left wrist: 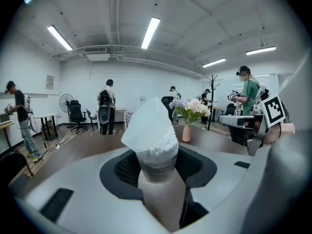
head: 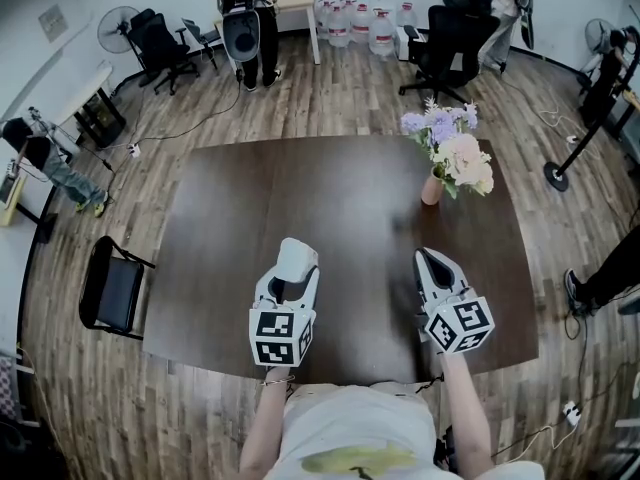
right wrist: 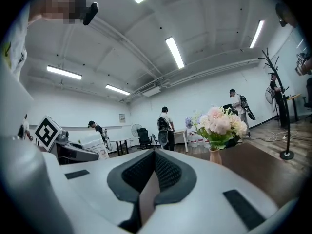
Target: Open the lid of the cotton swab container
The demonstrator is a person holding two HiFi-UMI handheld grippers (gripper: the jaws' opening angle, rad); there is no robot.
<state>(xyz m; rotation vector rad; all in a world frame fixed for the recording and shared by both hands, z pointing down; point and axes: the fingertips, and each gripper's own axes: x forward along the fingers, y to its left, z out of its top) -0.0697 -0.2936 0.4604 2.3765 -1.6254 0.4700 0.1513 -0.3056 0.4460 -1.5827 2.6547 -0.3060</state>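
My left gripper (head: 297, 265) is shut on the cotton swab container (head: 298, 257), holding it above the dark table (head: 300, 183). In the left gripper view the clear container (left wrist: 157, 162) stands upright between the jaws of the left gripper (left wrist: 158, 172). Its white lid (left wrist: 146, 123) is tipped up and open, and the white swab heads (left wrist: 158, 147) show under it. My right gripper (head: 430, 260) hovers to the right, shut with nothing in it. In the right gripper view the right gripper (right wrist: 155, 168) has its pads together, and the container (right wrist: 95, 145) shows at the left.
A pink vase of flowers (head: 448, 160) stands at the table's far right. A black chair (head: 113, 288) is at the table's left edge. Several people, office chairs, a fan and water bottles are around the room beyond the table.
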